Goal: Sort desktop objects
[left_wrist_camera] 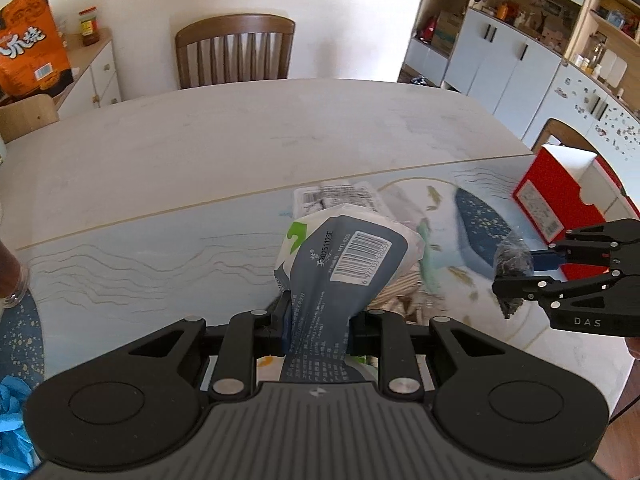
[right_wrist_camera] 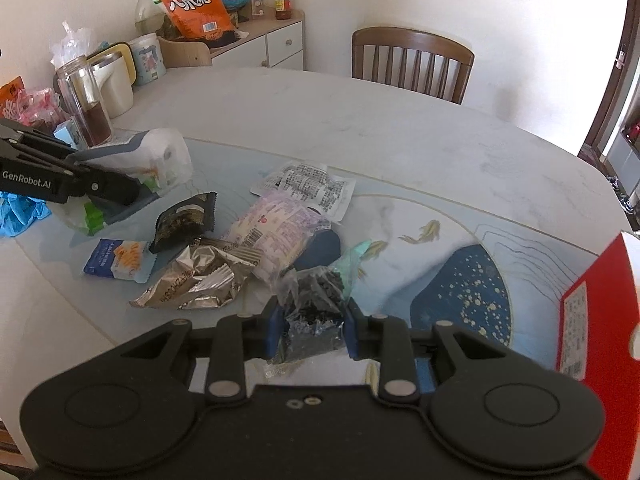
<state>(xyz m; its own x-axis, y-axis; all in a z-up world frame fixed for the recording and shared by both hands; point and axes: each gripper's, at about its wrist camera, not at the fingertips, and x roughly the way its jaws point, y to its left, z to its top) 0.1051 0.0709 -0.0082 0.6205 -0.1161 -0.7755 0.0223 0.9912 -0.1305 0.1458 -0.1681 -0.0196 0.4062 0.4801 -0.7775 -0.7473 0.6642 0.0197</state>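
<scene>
Right now both tongs are loaded: the left gripper point(left_wrist_camera: 318, 330) pinches a blue-grey pouch point(left_wrist_camera: 344, 272) by its lower end, lifted above the mat, and the right gripper point(right_wrist_camera: 308, 330) is clamped on a clear bag of dark bits point(right_wrist_camera: 314, 304). From the right wrist view, the remaining packets point(right_wrist_camera: 240, 240) lie heaped at about 11 o'clock, and the red box point(right_wrist_camera: 592, 320) stands at 3 o'clock. The risk, I'd judge, is slippage: the pouch sags top-heavy from a narrow grip, and the thin, crumpled bag could slide loose or tear if swung toward the box.
</scene>
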